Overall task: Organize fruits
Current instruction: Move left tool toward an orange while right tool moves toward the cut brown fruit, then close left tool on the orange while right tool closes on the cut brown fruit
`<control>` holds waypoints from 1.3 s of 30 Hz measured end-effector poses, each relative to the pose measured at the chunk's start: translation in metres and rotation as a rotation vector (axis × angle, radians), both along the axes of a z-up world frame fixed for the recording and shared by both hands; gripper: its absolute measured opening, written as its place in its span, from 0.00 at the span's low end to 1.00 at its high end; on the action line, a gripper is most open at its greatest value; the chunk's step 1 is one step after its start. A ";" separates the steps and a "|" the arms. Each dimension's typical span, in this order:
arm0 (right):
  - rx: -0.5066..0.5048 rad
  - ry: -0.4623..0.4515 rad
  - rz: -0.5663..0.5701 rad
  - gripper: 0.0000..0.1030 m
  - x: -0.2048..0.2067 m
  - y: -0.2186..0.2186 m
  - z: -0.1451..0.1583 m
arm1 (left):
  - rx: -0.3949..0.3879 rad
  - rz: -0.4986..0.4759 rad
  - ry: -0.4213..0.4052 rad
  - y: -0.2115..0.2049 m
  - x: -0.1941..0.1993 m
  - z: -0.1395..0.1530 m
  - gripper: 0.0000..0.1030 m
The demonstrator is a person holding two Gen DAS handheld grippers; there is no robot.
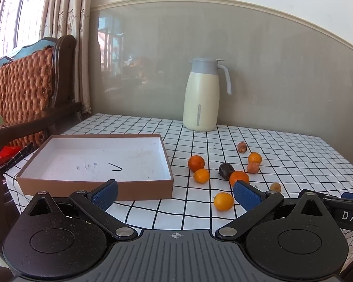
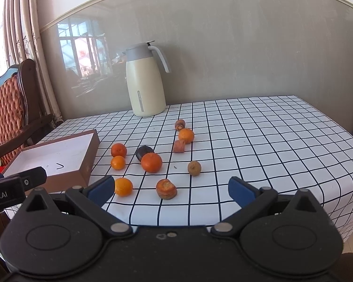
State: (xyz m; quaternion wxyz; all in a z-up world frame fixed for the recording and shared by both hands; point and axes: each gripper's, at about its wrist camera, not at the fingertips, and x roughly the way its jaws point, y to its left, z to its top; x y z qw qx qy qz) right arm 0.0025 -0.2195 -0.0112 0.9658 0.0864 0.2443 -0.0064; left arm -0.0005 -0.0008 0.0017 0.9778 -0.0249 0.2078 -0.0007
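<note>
Both grippers hover low over the near edge of the desk [image 2: 258,136], which wears a white cloth with a black grid. The left gripper [image 1: 175,193] has its blue-padded jaws spread wide and holds nothing; it faces the gap between the box and the scattered fruit. The right gripper [image 2: 171,189] is likewise wide open and empty, aimed at the fruit from the near side. The shallow brown box [image 1: 96,185], white inside with a few pen marks on its floor, sits on the left part of the desk and has no fruit in it. To its right the fruit lies loose on the cloth: a yellow-orange citrus [image 2: 123,186] nearest the right gripper's left finger, a cut brownish-orange piece [image 2: 166,188] just beside it, and a small brown round fruit [image 2: 194,168] further right. Behind these a large orange [image 2: 151,162] touches a dark, almost black fruit [image 2: 144,152], with two smaller oranges [image 2: 118,156] close together to the left, near the box's corner. Further back another orange [image 2: 186,135] sits against a pinkish-orange chunk [image 2: 179,146], and a small brown piece [image 2: 180,124] lies just behind them. A cream jug with a grey lid [image 2: 146,80] stands upright at the back by the wall, well apart from the fruit. A wooden chair with a woven orange back [image 1: 23,89] stands to the left of the desk.
</note>
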 end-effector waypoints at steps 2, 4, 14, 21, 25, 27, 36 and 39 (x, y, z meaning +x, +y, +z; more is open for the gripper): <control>0.003 0.003 -0.002 0.94 0.000 0.000 0.000 | 0.000 -0.004 -0.002 -0.001 0.000 0.000 1.00; 0.012 0.007 -0.003 0.94 0.000 -0.001 -0.001 | 0.014 -0.008 0.002 -0.002 0.001 0.000 1.00; -0.022 0.001 -0.024 0.94 0.005 -0.002 -0.006 | 0.015 -0.031 0.025 -0.003 0.009 -0.007 1.00; -0.026 -0.002 -0.038 0.92 0.014 -0.007 -0.014 | 0.062 -0.084 0.012 -0.010 0.022 -0.016 1.00; -0.012 0.002 -0.022 0.86 0.022 -0.009 -0.018 | 0.072 -0.109 0.025 -0.015 0.032 -0.024 1.00; -0.011 0.022 -0.013 0.83 0.027 -0.009 -0.021 | 0.077 -0.116 0.036 -0.018 0.036 -0.029 1.00; -0.039 0.105 0.020 0.66 0.051 -0.004 -0.036 | 0.100 -0.169 0.054 -0.031 0.059 -0.048 1.00; -0.046 0.113 0.025 0.58 0.059 -0.003 -0.042 | 0.101 -0.175 0.057 -0.035 0.068 -0.055 1.00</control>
